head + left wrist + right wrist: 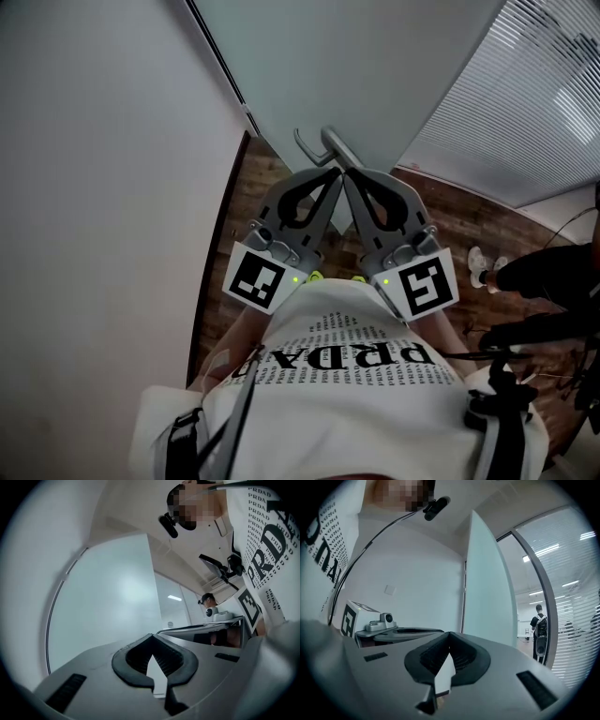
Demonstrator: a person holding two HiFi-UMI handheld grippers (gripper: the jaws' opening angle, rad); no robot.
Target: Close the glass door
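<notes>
The frosted glass door (366, 66) stands ahead of me at the top middle of the head view, with its metal lever handle (317, 147) sticking out towards me. My left gripper (332, 174) and right gripper (346, 176) are held side by side in front of my chest, their tips close together just below the handle. Whether they touch it I cannot tell. Both are shut with nothing between the jaws. The left gripper view shows the door pane (108, 602) beyond the left gripper (151, 637). The right gripper view shows the door's edge (487, 592) beyond the right gripper (449, 634).
A white wall (94, 187) runs along my left. A glass partition with blinds (525, 112) stands at the right above the wooden floor (450, 220). A person's white shoes (483, 267) show at the right. Another person (540, 630) stands far off behind the glass.
</notes>
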